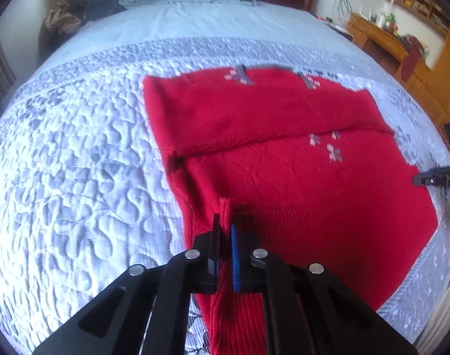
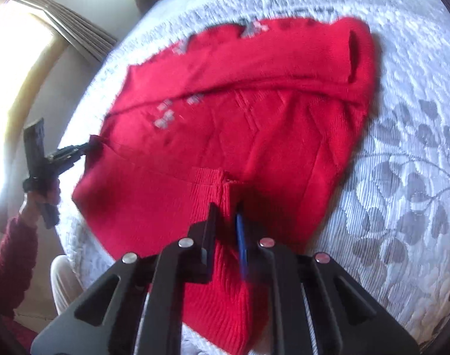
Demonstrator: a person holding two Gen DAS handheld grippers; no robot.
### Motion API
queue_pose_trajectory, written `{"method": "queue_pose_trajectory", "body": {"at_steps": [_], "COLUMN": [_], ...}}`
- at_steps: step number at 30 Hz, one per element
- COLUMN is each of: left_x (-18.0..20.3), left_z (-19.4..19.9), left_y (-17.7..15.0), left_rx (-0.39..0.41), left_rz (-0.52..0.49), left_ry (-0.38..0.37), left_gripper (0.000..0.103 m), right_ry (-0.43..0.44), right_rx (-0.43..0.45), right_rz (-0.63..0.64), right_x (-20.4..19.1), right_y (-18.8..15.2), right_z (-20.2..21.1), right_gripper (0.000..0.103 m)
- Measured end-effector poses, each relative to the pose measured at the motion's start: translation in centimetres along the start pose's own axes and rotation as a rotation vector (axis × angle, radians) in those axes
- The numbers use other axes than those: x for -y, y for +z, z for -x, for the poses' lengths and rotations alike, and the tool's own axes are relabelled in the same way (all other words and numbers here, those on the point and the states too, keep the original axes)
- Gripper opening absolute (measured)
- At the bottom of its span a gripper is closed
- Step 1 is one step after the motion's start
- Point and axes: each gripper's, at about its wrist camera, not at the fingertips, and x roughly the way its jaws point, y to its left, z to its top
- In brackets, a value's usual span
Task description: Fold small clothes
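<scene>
On the quilted bed (image 1: 77,177), we pinch the hem.
Both grippers, left gripper (image 1: 224,224) and right gripper (image 2: 225,213), clamp the red sweater (image 1: 284,177), ready to fold it upward.

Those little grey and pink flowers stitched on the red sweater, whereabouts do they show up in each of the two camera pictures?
Left wrist view: the flowers sit right of centre, just below the folded-over sleeve; more lie along the far edge.
Right wrist view: the same flowers sit left of centre, blurred, below the fold.
Shared landmark: the ribbed hem of the red sweater, pinched in the near gripper at the bottom of each picture.
</scene>
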Motion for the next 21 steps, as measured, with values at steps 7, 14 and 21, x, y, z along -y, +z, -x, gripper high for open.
{"method": "queue_pose_trajectory", "body": {"at_steps": [7,14,21], "left_x": [-0.3,-0.9,-2.3], "left_z": [5.7,6.2,3.1], "left_y": [-0.1,3.6,12.1], "left_rx": [0.170,0.211,0.241], "left_rz": [0.073,0.112,0.188], "left_ry": [-0.060,-0.062,-0.042], "left_gripper": [0.004,0.004,0.004], "right_ry": [0.056,0.014,-0.021], "right_rx": [0.105,0.122,0.180], "right_rz": [0.015,0.000,-0.045], "right_x": [-0.9,-0.6,0.7], "right_y": [-0.4,1.8,9.4], "right_z": [4.3,5.2,6.8], "right_gripper": [0.010,0.010,0.010]}}
